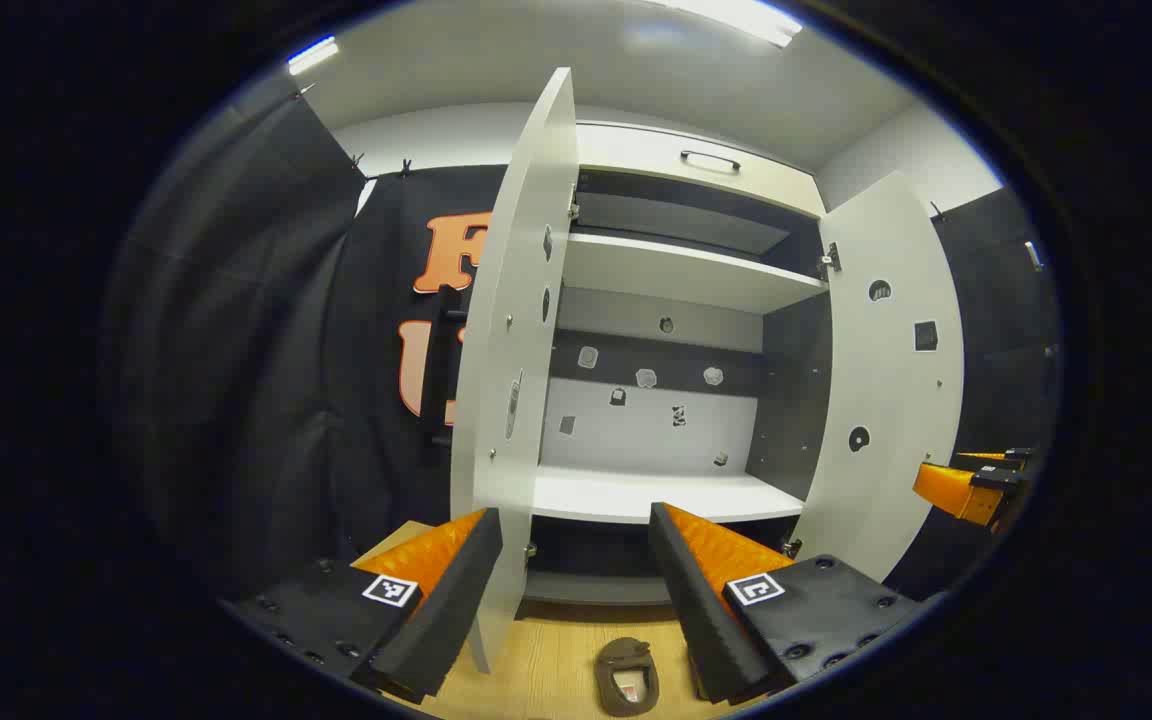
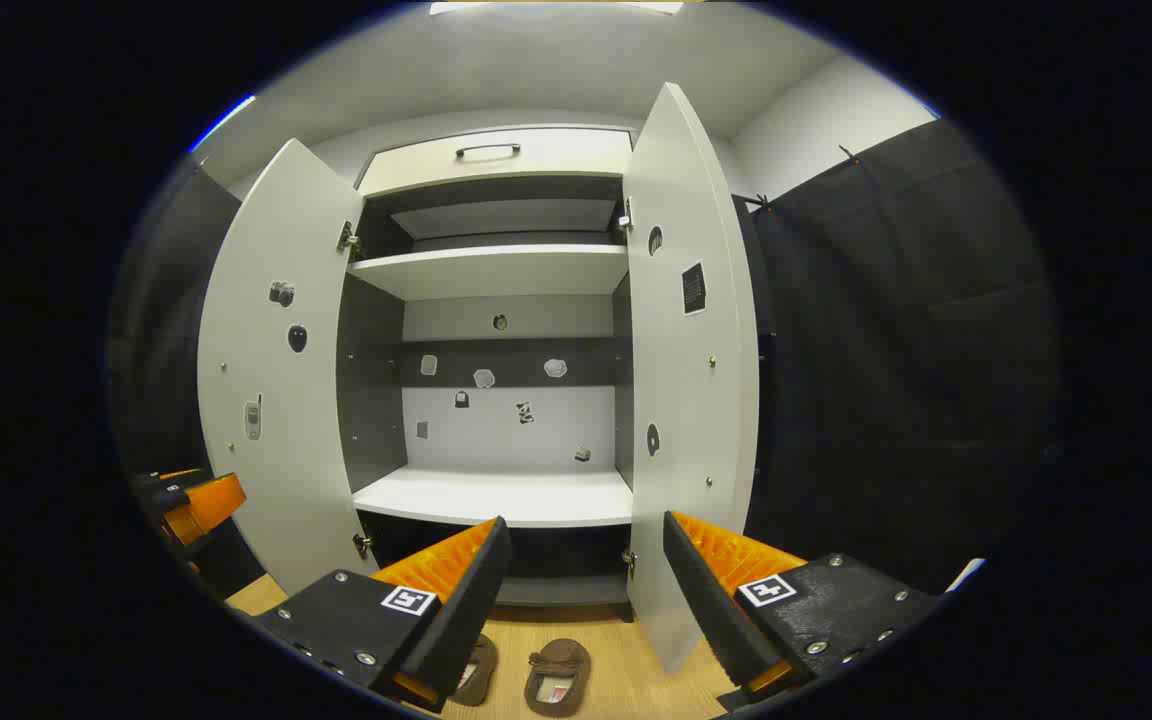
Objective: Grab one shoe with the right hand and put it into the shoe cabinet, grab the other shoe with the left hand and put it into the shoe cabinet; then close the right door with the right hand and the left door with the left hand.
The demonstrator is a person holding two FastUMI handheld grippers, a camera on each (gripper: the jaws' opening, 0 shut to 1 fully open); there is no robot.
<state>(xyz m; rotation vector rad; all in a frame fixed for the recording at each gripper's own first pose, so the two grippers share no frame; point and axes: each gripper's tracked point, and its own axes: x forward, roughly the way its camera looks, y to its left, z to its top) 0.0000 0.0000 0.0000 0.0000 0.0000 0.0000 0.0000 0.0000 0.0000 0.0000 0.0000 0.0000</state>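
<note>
Left gripper view: the left claw (image 1: 574,590) is spread wide and empty, facing the open cabinet (image 1: 681,275); one shoe (image 1: 626,676) lies on the floor (image 1: 556,665) below it. Right gripper view: the right claw (image 2: 584,600) gapes empty above both shoes (image 2: 556,676), doors (image 2: 691,370) open

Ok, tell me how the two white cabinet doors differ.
In the right gripper view, the left white cabinet door faces the camera broadly; the right white cabinet door shows more edge-on. The left door carries a phone-shaped sticker, the right door a dark square sticker. Both stand wide open.
</note>
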